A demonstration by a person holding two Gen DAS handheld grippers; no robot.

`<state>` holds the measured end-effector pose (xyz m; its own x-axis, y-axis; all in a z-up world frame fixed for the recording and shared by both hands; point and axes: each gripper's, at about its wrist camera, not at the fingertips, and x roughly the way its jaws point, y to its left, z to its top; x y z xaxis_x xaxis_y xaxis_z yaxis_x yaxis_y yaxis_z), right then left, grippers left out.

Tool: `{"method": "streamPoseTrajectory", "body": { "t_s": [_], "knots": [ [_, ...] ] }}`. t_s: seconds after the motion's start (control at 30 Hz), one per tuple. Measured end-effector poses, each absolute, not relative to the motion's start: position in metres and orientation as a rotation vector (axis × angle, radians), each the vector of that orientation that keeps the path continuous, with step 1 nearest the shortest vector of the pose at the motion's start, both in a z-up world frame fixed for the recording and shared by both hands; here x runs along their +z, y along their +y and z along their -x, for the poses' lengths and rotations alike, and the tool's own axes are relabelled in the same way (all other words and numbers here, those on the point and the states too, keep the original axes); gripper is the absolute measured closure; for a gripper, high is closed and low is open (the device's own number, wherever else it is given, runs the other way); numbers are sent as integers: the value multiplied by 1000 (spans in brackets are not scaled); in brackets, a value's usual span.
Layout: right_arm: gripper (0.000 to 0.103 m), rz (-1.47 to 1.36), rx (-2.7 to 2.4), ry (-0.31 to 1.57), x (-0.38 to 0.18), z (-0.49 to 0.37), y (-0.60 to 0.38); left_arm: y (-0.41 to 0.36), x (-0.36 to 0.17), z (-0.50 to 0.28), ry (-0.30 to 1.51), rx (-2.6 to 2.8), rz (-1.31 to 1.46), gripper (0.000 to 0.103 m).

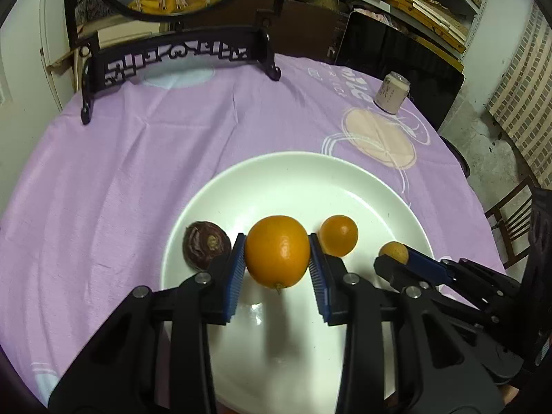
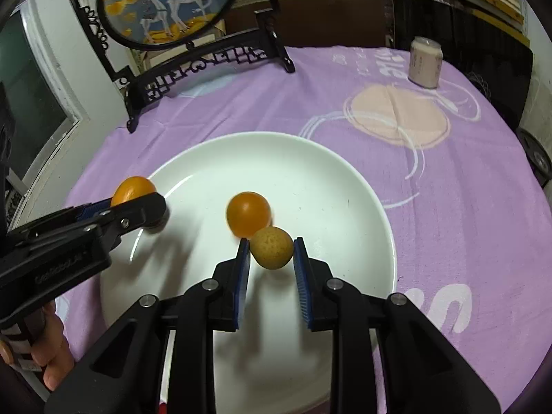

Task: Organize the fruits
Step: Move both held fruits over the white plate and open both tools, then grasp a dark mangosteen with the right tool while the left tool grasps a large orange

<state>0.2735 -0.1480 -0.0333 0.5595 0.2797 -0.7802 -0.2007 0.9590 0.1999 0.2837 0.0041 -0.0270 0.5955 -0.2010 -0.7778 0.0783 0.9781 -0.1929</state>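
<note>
A wide, shallow white ceramic plate (image 1: pixel 345 176) sits on the round table under a lilac printed cloth (image 1: pixel 138 172), and that plate looks to be where the fruit is being gathered. Two pieces lie on it already: a dark brown, wrinkled round fruit (image 1: pixel 207 249) near the plate's left rim in the left wrist view, and a small smooth orange fruit (image 1: pixel 339 235) resting towards the middle.

Two more are on their way in. The left gripper (image 1: pixel 277 258) is clamped on a large round orange (image 1: pixel 277 252), its blue ribbed pads pressing both sides, and the orange hangs above the near half of the plate with its shadow on the white below. The right gripper (image 2: pixel 271 258) grips a small yellowish-tan, speckled round fruit (image 2: pixel 271 247) between its pads, just in front of the small orange fruit and over the plate's right half; it too seems to be off the surface, though I can't be sure it isn't touching.

So I'd judge the job well past halfway: both held fruits still need setting down and letting go. No loose fruit shows on the cloth in either view. The black carved stand with the round deer picture (image 2: pixel 165 3) and the pale pink can (image 2: pixel 425 63) stand at the far edge, well apart from all this.
</note>
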Motion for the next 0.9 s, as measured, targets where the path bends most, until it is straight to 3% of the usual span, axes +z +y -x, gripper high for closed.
{"method": "streamPoseTrajectory", "body": {
  "t_s": [0.1, 0.17, 0.2, 0.6, 0.9],
  "knots": [
    [77, -58, 270, 941, -38, -276, -143, 2, -34, -287, 937, -160, 138, 66],
    [74, -42, 251, 920, -39, -278, -141, 5, -33, -286, 917, -149, 151, 43],
    [70, -36, 244, 910, -39, -277, -142, 6, -30, -283, 896, -146, 157, 40],
    [70, -20, 205, 703, -19, -236, -161, 26, -10, -222, 762, -125, 176, 40],
    [70, -137, 267, 720, -15, -170, -178, 50, -29, -92, 756, -188, 109, 36]
  ]
}}
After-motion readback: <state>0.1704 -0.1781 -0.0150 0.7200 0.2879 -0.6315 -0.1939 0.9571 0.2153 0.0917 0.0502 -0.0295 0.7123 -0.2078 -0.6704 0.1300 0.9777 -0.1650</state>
